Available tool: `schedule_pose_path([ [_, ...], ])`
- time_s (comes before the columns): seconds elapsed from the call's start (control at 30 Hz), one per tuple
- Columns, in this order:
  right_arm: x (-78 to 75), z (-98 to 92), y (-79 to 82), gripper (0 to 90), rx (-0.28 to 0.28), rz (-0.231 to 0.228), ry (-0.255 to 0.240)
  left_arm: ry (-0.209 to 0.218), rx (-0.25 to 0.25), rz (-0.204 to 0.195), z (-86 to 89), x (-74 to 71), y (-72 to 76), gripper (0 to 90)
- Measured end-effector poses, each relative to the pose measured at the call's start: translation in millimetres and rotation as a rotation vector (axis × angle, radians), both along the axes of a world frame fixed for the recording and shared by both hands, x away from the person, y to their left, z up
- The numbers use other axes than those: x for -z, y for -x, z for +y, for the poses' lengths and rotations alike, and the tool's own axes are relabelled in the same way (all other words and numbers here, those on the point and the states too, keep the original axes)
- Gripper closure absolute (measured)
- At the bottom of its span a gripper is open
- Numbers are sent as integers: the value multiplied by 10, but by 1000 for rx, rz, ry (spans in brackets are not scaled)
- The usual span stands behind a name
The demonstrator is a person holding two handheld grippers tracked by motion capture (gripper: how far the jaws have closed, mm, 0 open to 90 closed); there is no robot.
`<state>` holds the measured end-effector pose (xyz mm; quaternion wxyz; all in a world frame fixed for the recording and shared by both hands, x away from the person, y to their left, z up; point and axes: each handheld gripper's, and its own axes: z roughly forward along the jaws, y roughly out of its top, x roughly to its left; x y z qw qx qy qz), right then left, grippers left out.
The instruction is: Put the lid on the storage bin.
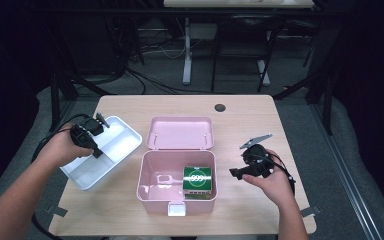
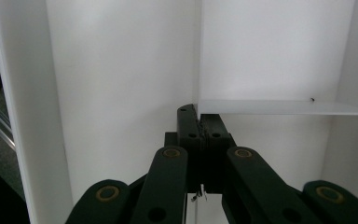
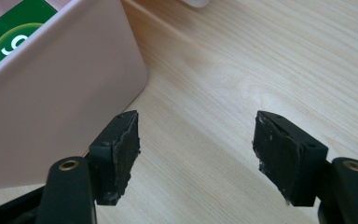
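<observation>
A pink box (image 1: pixel 152 192) stands open in the middle of the wooden table (image 1: pixel 240 115), with its lid (image 1: pixel 180 132) lying back behind it. Inside the box, in its right part, lies a green packet (image 1: pixel 198 180) with a white round mark; the packet's corner is seen also in the right gripper view (image 3: pixel 14 44), over the box wall (image 3: pixel 60 102).

To the left of the box is a white tray (image 1: pixel 87 177) with inner dividers. The left gripper (image 1: pixel 98 152) is over this tray, and its jaws are pressed together on a thin divider wall (image 2: pixel 279 107) of the tray (image 2: pixel 116 70); it seems to pinch the wall's end, but the contact is partly hidden.

To the right of the box, the right gripper (image 3: pixel 196 156) is held just above the bare table (image 3: pixel 270 56), near the box wall, with its jaws wide apart and nothing between them
</observation>
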<state>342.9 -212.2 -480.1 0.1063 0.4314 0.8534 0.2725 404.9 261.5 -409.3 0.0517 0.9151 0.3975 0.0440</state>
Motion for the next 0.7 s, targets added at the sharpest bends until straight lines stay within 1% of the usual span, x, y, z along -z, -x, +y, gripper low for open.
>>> schedule_pose_path([
  [0.13,4,4,-2,311,-3,1,-2,-2,44,-13,-124,-102,28,891],
  [0.17,4,5,-2,311,-2,1,-2,-3,66,-17,-172,-129,34,891],
  [0.27,9,8,-5,311,1,2,-2,-11,113,-26,-300,-167,41,891],
  [0.3,7,6,-7,311,-3,6,0,-11,131,-27,-367,-176,43,891],
  [0.33,13,7,-7,311,-1,4,-4,-11,142,-23,-407,-181,43,891],
  [0.37,16,5,-8,311,-4,3,-3,-9,169,-20,-476,-185,44,891],
  [0.4,18,4,-9,311,-1,2,-2,-9,184,-17,-521,-187,46,891],
  [0.47,23,1,-11,311,2,0,0,-18,229,-17,-645,-190,54,891],
  [0.5,30,0,-13,311,0,-3,-7,-25,253,-14,-708,-194,59,891],
  [0.53,32,0,-14,311,1,-2,-7,-31,283,-12,-788,-193,64,891],
  [0.57,29,-2,-15,311,-1,4,-2,-34,298,-13,-836,-192,71,891],
  [0.6,30,-1,-16,311,0,5,-1,-39,325,-11,-897,-196,74,891],
  [0.7,34,1,-14,311,1,9,-4,-40,395,-15,-1096,-219,108,891],
])
